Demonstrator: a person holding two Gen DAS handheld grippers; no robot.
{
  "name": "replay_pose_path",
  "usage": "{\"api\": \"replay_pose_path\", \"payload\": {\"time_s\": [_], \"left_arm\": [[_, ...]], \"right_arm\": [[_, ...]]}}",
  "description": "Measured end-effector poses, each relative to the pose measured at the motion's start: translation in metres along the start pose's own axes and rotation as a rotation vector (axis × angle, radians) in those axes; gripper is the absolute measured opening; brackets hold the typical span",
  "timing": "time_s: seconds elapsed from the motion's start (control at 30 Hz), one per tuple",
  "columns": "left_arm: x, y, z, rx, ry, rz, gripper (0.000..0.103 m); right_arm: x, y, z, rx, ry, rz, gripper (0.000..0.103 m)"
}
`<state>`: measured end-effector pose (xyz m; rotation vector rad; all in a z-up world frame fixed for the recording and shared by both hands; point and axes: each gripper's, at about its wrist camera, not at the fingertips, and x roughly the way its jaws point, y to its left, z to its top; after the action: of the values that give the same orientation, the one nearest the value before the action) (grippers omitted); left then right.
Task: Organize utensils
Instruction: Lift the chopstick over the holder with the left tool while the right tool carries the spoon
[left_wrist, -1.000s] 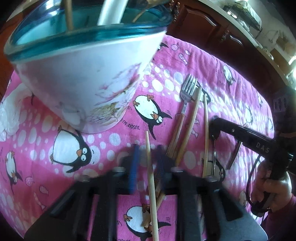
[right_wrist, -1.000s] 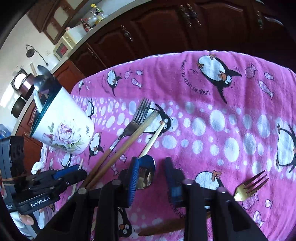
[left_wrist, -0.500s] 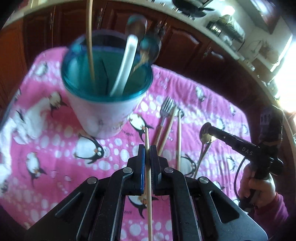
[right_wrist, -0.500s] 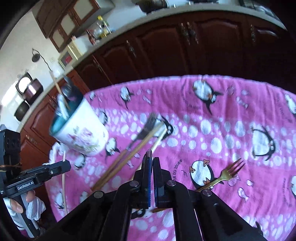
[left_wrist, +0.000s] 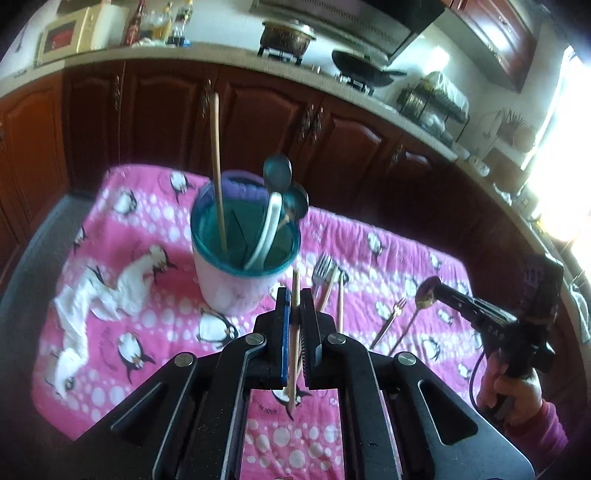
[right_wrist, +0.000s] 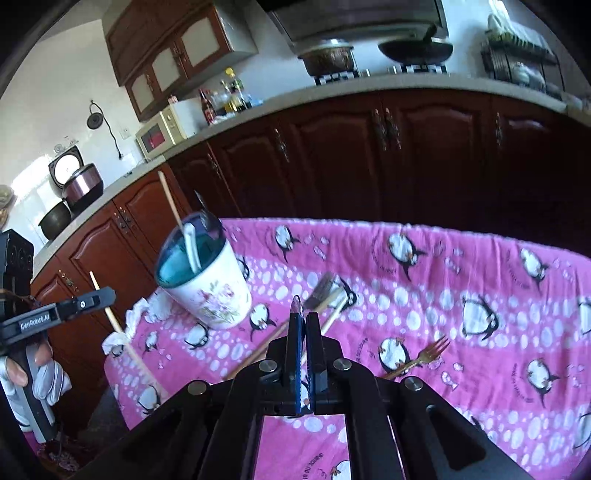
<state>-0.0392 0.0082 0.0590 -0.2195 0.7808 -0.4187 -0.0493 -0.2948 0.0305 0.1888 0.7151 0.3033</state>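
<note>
A white flowered cup (left_wrist: 229, 291) with a teal inside stands on the pink penguin cloth (left_wrist: 388, 251); a chopstick and two spoons stick out of it. My left gripper (left_wrist: 294, 295) is shut on a wooden chopstick (left_wrist: 294, 332), held in the air near the cup. Off to the right, my right gripper (left_wrist: 437, 285) hangs above the cloth, shut on a spoon (left_wrist: 424, 295). The right wrist view shows that spoon (right_wrist: 297, 303) edge-on between the shut pads of the right gripper (right_wrist: 304, 317), with the cup (right_wrist: 210, 291) ahead on the left and the left gripper (right_wrist: 105, 294) carrying its chopstick (right_wrist: 115, 321).
A silver fork (left_wrist: 322, 267), two chopsticks (left_wrist: 340, 302) and a gold fork (left_wrist: 391, 318) lie on the cloth right of the cup. A crumpled white tissue (left_wrist: 107, 291) lies left of it. Dark wood cabinets (right_wrist: 406, 155) run behind the table.
Both grippers closed, the left on the chopstick and the right on the spoon, then rose from the cloth. The cup now sits smaller and lower in both views.
</note>
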Motion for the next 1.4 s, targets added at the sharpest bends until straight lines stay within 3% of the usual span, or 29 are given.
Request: {"api": "replay_pose_path", "payload": {"time_s": [0.23, 0.53, 0.93, 1.4], "left_arm": [[-0.028, 0.008, 0.033, -0.018, -0.072, 0.008, 0.004], [-0.051, 0.024, 0.089, -0.024, -0.174, 0.063, 0.004], [-0.023, 0.045, 0.129, -0.019, -0.226, 0.145, 0.004], [0.031, 0.063, 0.121, -0.044, -0.162, 0.192, 0.004]], "right_arm": [[-0.028, 0.018, 0.027, -0.048, -0.062, 0.004, 0.002], [-0.039, 0.063, 0.093, -0.095, -0.185, 0.020, 0.001], [0.020, 0.133, 0.163, -0.171, -0.228, 0.001, 0.001], [0.091, 0.163, 0.168, -0.282, -0.196, -0.073, 0.001]]}}
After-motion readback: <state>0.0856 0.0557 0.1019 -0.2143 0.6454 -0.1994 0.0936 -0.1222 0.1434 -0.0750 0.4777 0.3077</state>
